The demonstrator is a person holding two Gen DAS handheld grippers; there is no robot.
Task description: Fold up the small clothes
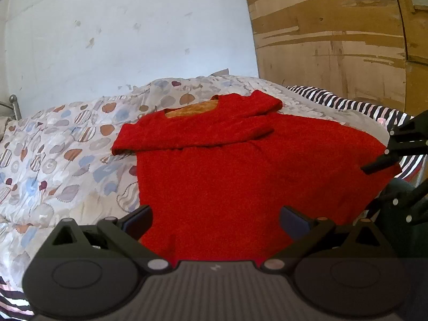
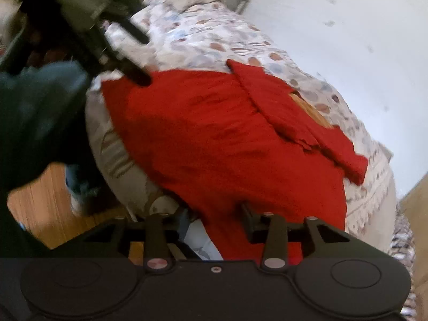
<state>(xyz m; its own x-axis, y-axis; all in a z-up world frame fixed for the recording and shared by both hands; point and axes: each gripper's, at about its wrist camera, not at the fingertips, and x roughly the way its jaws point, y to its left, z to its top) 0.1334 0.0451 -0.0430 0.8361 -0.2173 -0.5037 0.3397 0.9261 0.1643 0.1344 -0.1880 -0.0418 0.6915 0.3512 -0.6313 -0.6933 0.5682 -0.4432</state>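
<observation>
The red knit top (image 1: 227,165) lies spread on the patterned quilt (image 1: 58,144) of the bed, neckline toward the wall, both sleeves already crossed over the chest, orange lining showing at the collar (image 1: 192,109). The hem hangs toward the near edge of the bed, where both tools sit.

The left gripper (image 1: 215,220) hovers over the lower body of the garment, jaws spread wide, nothing between them but cloth lying below. Released, clearly.

The right gripper (image 2: 214,222) is at the hem on the other side. Its jaws stand partly apart with red fabric running between them; the right wrist view is smeared, so whether the pads actually press on the cloth is hard to call, though the gap looks loose rather than pinched. From the left wrist view its black fingertips (image 1: 379,164) poke in just at the garment's side edge.

As for handling: this looks like a light, soft, limp knit. It should drape and sag the instant it is lifted, and the fuzzy weave should give decent friction against the pads. No fragility to worry about, but a single-layer pinch could drag the top layer off the bottom one. The sensible hold is at the two hem corners, both layers together, one per gripper, lifting evenly to carry the hem up toward the collar.
</observation>
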